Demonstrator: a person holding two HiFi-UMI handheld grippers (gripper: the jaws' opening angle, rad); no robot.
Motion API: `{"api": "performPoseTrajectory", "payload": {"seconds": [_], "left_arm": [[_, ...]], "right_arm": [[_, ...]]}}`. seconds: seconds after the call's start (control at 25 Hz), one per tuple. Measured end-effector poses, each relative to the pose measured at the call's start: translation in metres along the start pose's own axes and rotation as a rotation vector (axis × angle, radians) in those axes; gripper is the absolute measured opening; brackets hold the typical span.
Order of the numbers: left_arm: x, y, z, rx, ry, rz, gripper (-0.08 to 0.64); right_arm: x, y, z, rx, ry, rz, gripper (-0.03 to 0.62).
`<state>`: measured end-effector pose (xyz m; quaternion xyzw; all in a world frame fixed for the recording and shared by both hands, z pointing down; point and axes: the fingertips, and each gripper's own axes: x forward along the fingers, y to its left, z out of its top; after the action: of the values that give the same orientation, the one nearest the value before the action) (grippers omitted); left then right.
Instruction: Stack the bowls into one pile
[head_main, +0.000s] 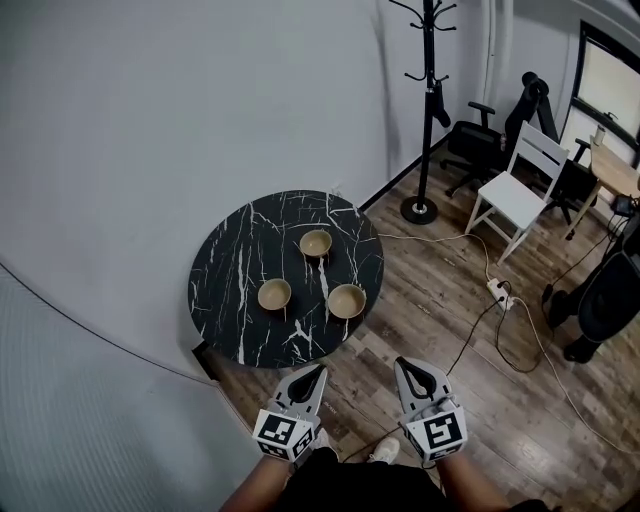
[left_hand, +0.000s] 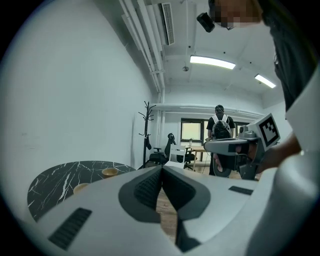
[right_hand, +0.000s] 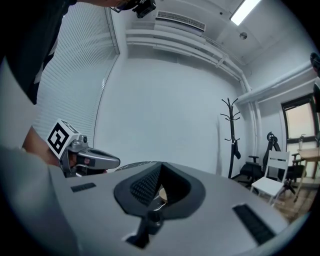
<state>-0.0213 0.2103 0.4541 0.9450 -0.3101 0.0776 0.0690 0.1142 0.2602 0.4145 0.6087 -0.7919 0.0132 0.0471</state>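
Three tan bowls stand apart on the round black marble table: a far bowl, a left bowl and a right bowl. Both grippers hang over the wooden floor, short of the table's near edge. My left gripper is shut with nothing in it. My right gripper is also shut and empty. In the left gripper view, two bowls show on the table at the left, and the right gripper at the right. The right gripper view shows the left gripper.
A coat stand rises behind the table. A white chair, office chairs and a desk stand at the right. A cable and power strip lie on the floor. A person stands in the far room. A grey wall runs along the left.
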Motion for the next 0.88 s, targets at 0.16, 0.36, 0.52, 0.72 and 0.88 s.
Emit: {"api": "performPoseTrajectory", "payload": {"seconds": [0.16,0.36,0.52,0.72,0.88], "left_arm": [[-0.004,0.004,0.001,-0.05,-0.024,0.058,0.012],[0.002,0.006,-0.003,-0.052,-0.015,0.072,0.012],[0.017,0.015,-0.003,-0.053,-0.009,0.074,0.012],[0.038,0.034,0.001,-0.054,-0.006,0.066,0.012],[0.054,0.056,0.009,-0.051,-0.008,0.046,0.012]], "right_arm": [[-0.001,-0.008,-0.003,-0.018,0.004,0.027,0.009],[0.007,-0.017,-0.007,-0.016,0.008,0.036,0.009],[0.022,-0.028,-0.01,-0.012,0.018,0.03,0.009],[0.049,-0.037,-0.011,-0.007,0.037,0.025,0.009],[0.083,-0.041,-0.005,-0.006,0.037,0.047,0.009]]}}
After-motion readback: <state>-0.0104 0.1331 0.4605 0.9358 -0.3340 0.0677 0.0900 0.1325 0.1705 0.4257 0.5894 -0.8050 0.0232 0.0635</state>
